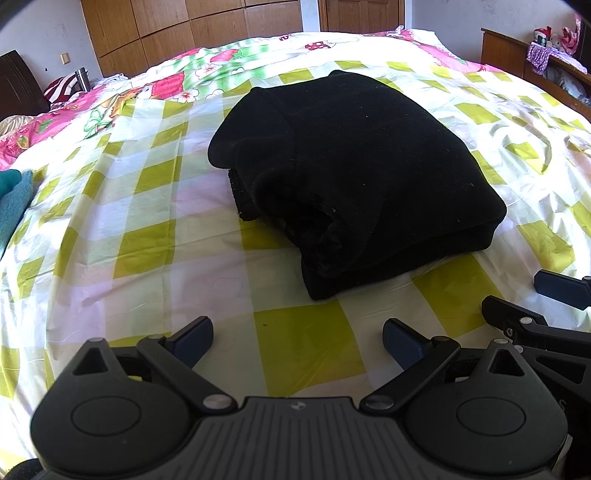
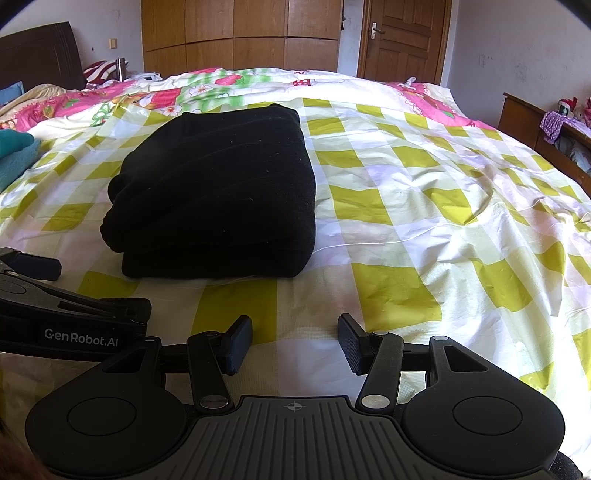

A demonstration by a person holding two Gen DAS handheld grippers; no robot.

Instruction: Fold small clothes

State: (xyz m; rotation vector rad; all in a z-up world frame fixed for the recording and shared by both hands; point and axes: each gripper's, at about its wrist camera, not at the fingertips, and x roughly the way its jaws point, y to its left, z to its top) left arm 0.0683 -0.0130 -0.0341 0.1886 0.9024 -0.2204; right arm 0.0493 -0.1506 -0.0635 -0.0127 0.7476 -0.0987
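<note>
A black garment lies folded into a thick rectangular bundle on the green-and-white checked sheet; it also shows in the right wrist view. My left gripper is open and empty, a short way in front of the bundle. My right gripper is open and empty, in front of the bundle's right corner. The right gripper shows at the right edge of the left wrist view, and the left gripper at the left edge of the right wrist view.
A teal cloth lies at the left edge of the bed. A pink floral quilt covers the far side. A wooden wardrobe, a door and a side cabinet stand beyond.
</note>
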